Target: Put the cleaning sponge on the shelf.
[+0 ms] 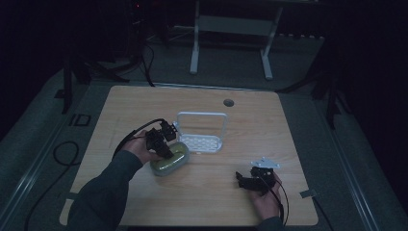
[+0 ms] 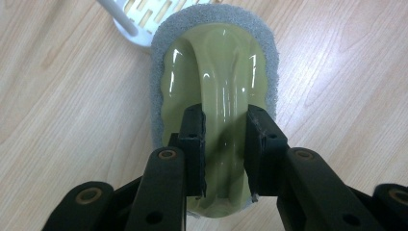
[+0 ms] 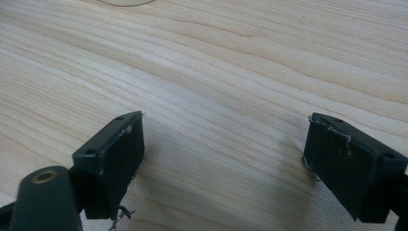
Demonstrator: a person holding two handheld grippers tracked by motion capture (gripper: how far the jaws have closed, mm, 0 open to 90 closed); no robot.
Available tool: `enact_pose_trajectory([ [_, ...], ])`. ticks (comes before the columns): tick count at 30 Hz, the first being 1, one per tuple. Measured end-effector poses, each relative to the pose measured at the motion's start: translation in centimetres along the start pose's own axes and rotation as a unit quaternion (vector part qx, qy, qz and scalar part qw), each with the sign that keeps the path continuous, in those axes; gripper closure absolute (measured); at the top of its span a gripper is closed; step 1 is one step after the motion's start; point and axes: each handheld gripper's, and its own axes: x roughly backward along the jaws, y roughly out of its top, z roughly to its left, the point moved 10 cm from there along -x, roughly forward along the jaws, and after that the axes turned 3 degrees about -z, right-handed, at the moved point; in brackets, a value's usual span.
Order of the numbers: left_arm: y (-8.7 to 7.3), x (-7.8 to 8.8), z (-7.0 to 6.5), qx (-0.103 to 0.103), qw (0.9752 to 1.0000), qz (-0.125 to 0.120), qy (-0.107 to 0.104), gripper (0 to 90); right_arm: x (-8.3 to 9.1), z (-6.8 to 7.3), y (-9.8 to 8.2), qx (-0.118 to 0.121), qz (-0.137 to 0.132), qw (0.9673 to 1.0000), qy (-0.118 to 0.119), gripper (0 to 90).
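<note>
Left gripper (image 2: 225, 144) grips the olive-green plastic scrubber's (image 2: 216, 72) arched handle; right gripper (image 3: 221, 163) rests open on the worktop (image 1: 240, 202).
Likely next: lifting it toward the white slotted plastic rack (image 1: 202, 142) just beyond.

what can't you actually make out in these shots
- Near end of the green-handled grey sponge scrubber: left gripper view, hidden behind the left gripper, whose jaws flank the handle.
- White slotted plastic rack: left gripper view, cut off by the top edge.
- Pale round shape: right gripper view, cut by the top edge, unidentifiable.
- Right gripper: high view, too dark and small for jaw detail.
</note>
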Motion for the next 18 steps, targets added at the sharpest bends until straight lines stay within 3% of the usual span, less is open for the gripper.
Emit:
enact_pose_trajectory([
  [18,1.3,-0.7,-0.2,-0.027,0.9996,-0.006,0.003,71.6,0.0,0.0,0.0,0.0,0.0,1.0,0.0,13.9],
])
